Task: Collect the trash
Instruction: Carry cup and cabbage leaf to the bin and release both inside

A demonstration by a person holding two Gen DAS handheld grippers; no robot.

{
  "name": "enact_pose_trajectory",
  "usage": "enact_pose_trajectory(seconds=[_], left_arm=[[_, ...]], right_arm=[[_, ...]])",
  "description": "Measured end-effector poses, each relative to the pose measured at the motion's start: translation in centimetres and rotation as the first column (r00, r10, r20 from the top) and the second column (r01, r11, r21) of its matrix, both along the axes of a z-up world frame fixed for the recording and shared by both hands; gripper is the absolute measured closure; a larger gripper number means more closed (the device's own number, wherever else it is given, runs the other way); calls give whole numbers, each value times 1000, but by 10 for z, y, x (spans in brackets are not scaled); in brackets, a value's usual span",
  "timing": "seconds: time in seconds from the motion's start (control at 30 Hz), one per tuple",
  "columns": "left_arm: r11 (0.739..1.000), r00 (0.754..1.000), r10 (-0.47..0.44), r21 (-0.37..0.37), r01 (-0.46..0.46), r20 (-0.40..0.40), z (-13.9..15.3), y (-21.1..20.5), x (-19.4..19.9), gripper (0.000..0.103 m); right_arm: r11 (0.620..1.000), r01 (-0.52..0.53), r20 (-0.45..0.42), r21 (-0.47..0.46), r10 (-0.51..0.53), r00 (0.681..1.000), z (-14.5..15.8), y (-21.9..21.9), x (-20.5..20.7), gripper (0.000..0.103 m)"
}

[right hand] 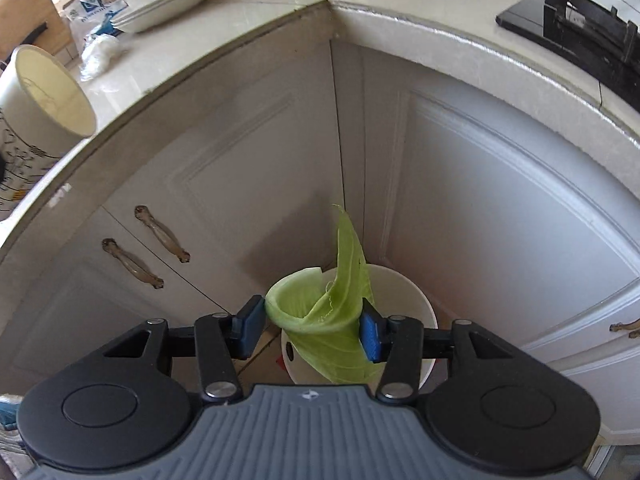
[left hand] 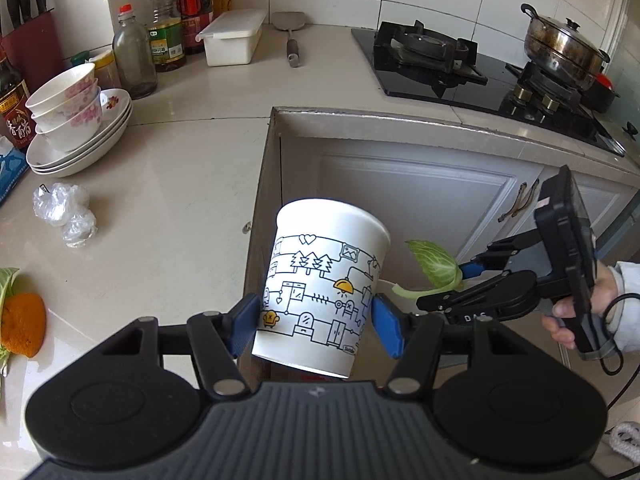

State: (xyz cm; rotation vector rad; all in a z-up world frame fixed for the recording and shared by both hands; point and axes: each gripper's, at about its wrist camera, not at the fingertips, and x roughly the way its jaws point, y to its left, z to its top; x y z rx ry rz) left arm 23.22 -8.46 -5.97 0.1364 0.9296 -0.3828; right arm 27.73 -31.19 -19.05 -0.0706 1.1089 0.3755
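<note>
While the left gripper (left hand: 314, 320) clenches a light, crushable paper cup (left hand: 322, 288) mid-wall beyond the table's edge, the right gripper (right hand: 312, 330) pinches a limp cabbage leaf (right hand: 332, 320).

Both wrist views look down close at the counter corner (left hand: 276, 114), sharing cabinet doors (right hand: 248, 184).

The white bin (right hand: 420, 304) is mostly hidden behind the cabbage leaf (right hand: 340, 320) and the right gripper (right hand: 312, 330). The paper cup (right hand: 36, 120) is cut off at the left edge there. The orange peel (left hand: 22, 324) runs off the left wrist view's edge.
</note>
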Motion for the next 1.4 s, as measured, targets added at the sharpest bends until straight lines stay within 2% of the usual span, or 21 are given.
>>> enact_pose_trajectory(seconds=[0.17, 0.37, 0.73, 1.03, 1.4], left_arm=[[1000, 1000, 2, 7, -2, 1, -1, -8, 4, 42], [1000, 1000, -12, 10, 13, -10, -8, -20, 13, 42], [996, 994, -87, -7, 87, -60, -42, -66, 36, 42], [989, 980, -145, -14, 144, -138, -90, -109, 56, 42], [986, 966, -151, 36, 162, -211, -150, -151, 83, 41]], right_arm=[[1000, 23, 8, -21, -23, 1000, -12, -7, 5, 19], [999, 36, 45, -5, -36, 998, -1, -7, 0, 2], [999, 51, 100, -11, -50, 994, 26, -16, -34, 0], [994, 107, 133, -23, -103, 986, 41, -27, -67, 0], [980, 193, 158, -49, -183, 970, 47, -45, -94, 0]])
